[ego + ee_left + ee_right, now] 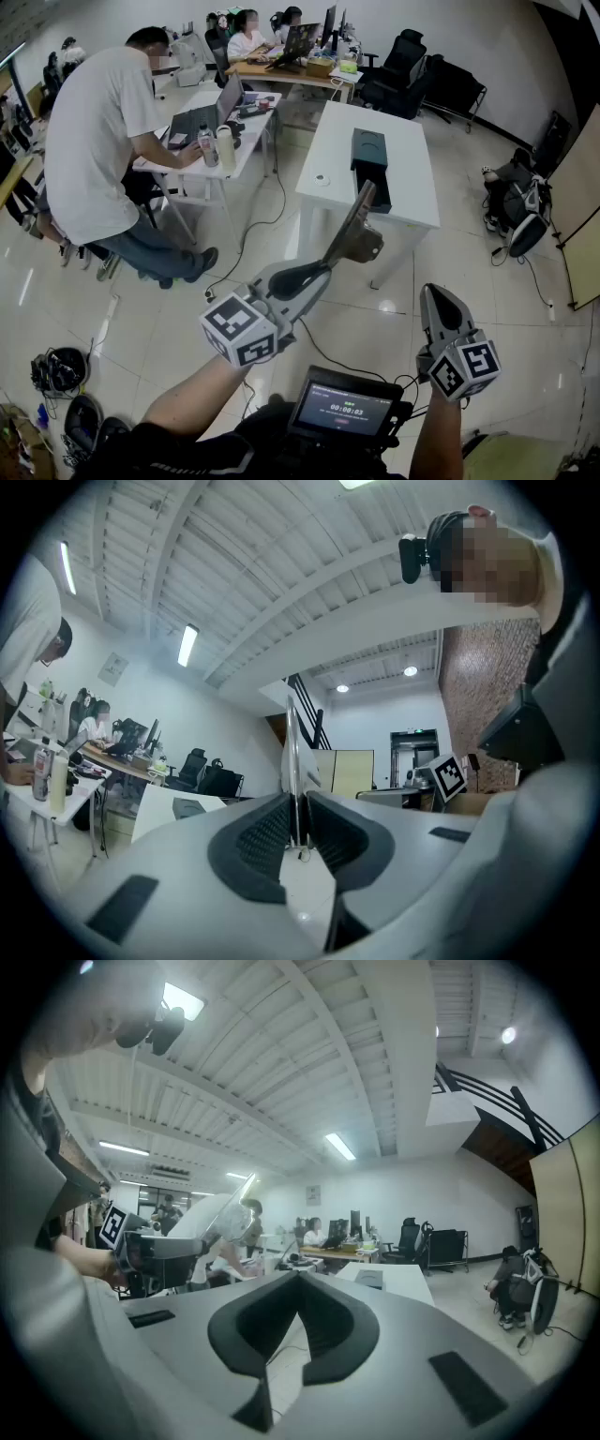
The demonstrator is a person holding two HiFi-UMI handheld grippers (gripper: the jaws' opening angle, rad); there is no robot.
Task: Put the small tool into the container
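Observation:
My left gripper (360, 246) is raised over the floor and shut on a thin flat blade-like tool (360, 208) that sticks up past its jaws. In the left gripper view the tool (292, 761) shows edge-on, pinched between the pads of that gripper (298, 808). A black box-like container (369, 156) stands on a white table (412, 202) ahead; it also shows small in the right gripper view (370, 1279). My right gripper (439, 302) hovers lower right, shut with nothing in it (300, 1283). From it I see the left gripper (155, 1246) with the tool (214, 1211).
A person in a white shirt (94, 141) bends over a cluttered desk (211, 141) at left. More people sit at the far desk (281, 70). Black chairs (403, 70) stand at the back, a bag (516, 206) lies right, and cables (253, 225) cross the floor.

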